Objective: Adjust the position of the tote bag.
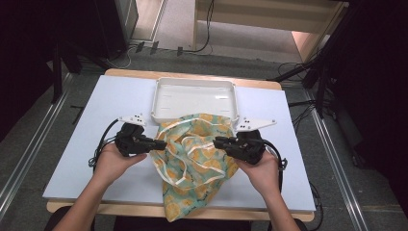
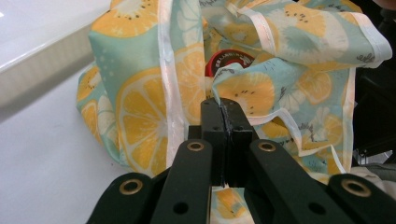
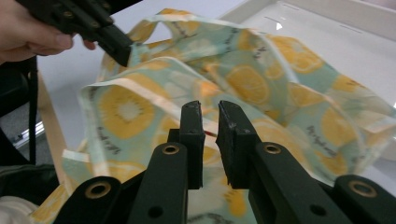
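Observation:
A cloth bag (image 1: 197,154) printed with orange and kiwi slices on pale green lies bunched in the middle of the table, its lower end hanging over the front edge. My left gripper (image 1: 162,143) is shut on the bag's left rim, with the fabric (image 2: 140,102) pinched at its tips (image 2: 223,103). A red round lid (image 2: 229,58) shows inside the bag's mouth. My right gripper (image 1: 216,142) sits at the bag's right rim. Its jaws (image 3: 210,109) stand a narrow gap apart, the cloth (image 3: 261,84) lying beyond them, not pressed.
A white empty tray (image 1: 159,96) stands just behind the bag, its wall close to the cloth (image 3: 327,42). The pale blue tabletop (image 1: 96,144) lies bare to the left and right. Cables trail from both grippers toward the front corners.

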A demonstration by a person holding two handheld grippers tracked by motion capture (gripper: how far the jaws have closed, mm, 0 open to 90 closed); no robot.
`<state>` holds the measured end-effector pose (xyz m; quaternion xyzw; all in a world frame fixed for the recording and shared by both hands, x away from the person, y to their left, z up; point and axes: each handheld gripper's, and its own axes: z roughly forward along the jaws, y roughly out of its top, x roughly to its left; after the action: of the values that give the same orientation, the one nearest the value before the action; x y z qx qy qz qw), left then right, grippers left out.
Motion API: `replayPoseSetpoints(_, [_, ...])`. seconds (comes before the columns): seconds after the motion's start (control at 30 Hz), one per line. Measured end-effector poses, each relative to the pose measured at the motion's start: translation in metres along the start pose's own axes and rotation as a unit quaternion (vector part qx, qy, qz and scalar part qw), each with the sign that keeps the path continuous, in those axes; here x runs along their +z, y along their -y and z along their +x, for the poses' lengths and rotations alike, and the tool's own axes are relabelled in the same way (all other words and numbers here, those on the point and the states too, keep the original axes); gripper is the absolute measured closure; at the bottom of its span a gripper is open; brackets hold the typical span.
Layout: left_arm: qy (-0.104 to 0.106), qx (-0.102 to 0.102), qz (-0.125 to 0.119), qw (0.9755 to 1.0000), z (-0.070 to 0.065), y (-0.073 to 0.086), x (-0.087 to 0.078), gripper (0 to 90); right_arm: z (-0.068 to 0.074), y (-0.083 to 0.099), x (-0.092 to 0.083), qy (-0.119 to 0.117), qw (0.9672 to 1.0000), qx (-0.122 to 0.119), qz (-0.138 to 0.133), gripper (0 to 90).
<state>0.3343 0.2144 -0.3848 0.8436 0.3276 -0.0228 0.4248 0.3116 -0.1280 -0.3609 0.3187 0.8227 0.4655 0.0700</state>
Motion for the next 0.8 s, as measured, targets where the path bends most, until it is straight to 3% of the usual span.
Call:
replayPoseSetpoints(0.3, [0.004, 0.008, -0.007, 0.9999, -0.007, -0.018, 0.020, 90.0, 0.013, 0.003, -0.007, -0.005, 1.0000, -0.004, 0.003, 79.1])
replayPoseSetpoints(0.53, [0.000, 0.011, -0.002, 0.9999, -0.008, -0.019, 0.026, 90.0, 0.020, 0.005, -0.009, -0.010, 0.9998, -0.014, 0.006, 73.8])
replayPoseSetpoints(0.7, [0.000, 0.014, -0.005, 0.9999, -0.008, -0.018, 0.024, 90.0, 0.029, 0.008, -0.003, -0.017, 0.9996, -0.018, 0.012, 66.7])
replayPoseSetpoints(0.8, [0.004, 0.016, -0.002, 0.9999, -0.009, -0.016, 0.023, 90.0, 0.027, 0.011, 0.008, -0.020, 0.9994, -0.017, 0.022, 68.4])
